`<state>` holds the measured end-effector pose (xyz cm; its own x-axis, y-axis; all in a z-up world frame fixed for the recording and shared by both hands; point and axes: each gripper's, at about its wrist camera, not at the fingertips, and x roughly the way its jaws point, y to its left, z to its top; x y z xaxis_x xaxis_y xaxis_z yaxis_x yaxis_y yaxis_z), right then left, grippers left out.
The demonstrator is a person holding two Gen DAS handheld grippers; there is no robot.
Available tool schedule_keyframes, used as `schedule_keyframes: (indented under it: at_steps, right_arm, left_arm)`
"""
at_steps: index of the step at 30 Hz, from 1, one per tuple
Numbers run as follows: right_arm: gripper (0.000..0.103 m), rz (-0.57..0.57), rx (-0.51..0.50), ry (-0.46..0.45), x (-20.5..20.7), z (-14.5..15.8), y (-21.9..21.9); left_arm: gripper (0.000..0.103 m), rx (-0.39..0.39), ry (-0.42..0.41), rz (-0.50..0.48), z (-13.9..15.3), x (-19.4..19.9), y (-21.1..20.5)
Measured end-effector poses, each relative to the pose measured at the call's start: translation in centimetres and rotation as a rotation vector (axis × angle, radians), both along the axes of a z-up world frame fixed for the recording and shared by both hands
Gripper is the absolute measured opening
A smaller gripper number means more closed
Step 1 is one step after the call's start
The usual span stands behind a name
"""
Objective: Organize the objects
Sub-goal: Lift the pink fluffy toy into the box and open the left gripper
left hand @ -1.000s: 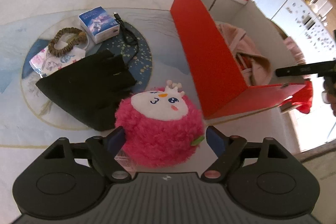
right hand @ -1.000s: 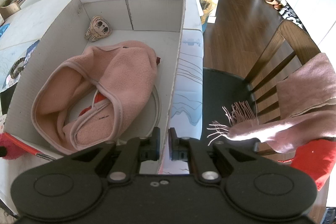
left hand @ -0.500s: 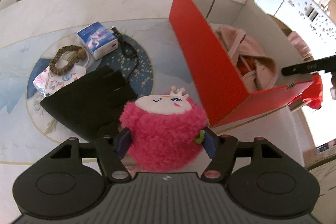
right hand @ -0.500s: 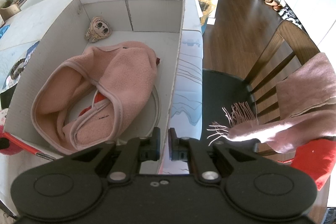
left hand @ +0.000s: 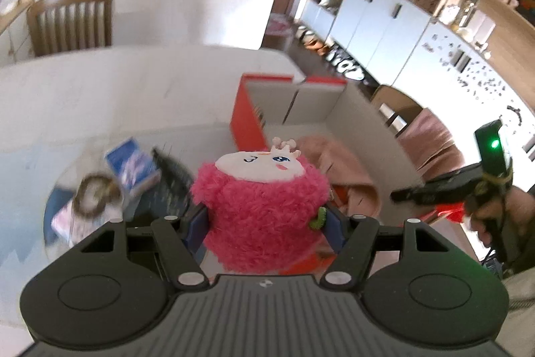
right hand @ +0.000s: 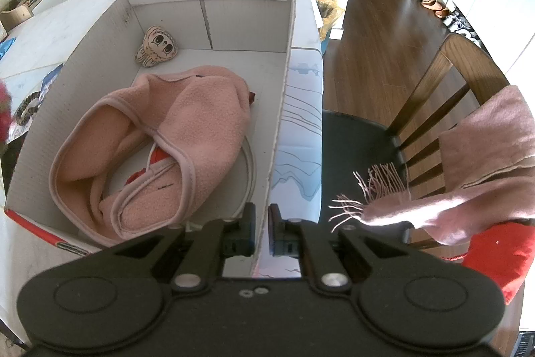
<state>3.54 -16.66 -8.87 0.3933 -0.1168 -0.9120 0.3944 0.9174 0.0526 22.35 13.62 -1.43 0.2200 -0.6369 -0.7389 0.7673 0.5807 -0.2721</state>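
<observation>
Both of our jaws are closed on something: our left gripper (left hand: 265,221) stands about half open with its blue pads pressed into the flanks of the pink plush toy (left hand: 262,211), and our right gripper (right hand: 262,231) is pinched nearly shut on the top edge of the cardboard box's (right hand: 284,109) right-hand wall. Our left hand holds its gripper angled downward and forward toward the table, with the toy carried clear of the tabletop, just in front of the box's near red corner (left hand: 245,119). Our right hand points steeply down over the box rim; from the left view we see that hand (left hand: 486,216) wrapped around the gripper's handle at the far right. The toy sits upright between the pads, its short round body standing roughly vertical, its white face (left hand: 259,164) tilted up and away from us toward the box, with the little crown at the top. Inside the box lie a pink fleece garment (right hand: 160,149) and a small cartoon-face cushion (right hand: 155,46) near the far wall. On the table to the left, blurred, we make out a blue-and-white packet (left hand: 132,166) and a brown beaded ring (left hand: 97,194). A wooden chair (right hand: 444,109) beside the table carries a pink fringed scarf (right hand: 468,169).
</observation>
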Motion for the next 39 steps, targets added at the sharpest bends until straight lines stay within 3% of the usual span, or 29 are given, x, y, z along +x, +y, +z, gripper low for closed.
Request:
schedule_keyframes:
  at_steps: [6, 12, 30, 39]
  right_arm:
    - [0.006, 0.0, 0.0, 0.0, 0.0, 0.0, 0.0]
    - [0.007, 0.001, -0.001, 0.002, 0.1, 0.1, 0.1]
    - [0.007, -0.001, 0.014, -0.004, 0.0, 0.1, -0.4]
    - [0.007, -0.005, 0.021, -0.008, -0.1, -0.2, -0.6]
  left_arm:
    - [0.068, -0.033, -0.027, -0.073, 1.6, 0.4, -3.4]
    - [0.068, -0.014, -0.045, -0.146, 1.5, 0.7, -8.1]
    - [0.068, 0.137, -0.104, -0.292, -3.0, 2.0, -20.9]
    - [0.069, 0.221, -0.107, -0.312, -6.5, 2.4, -24.3]
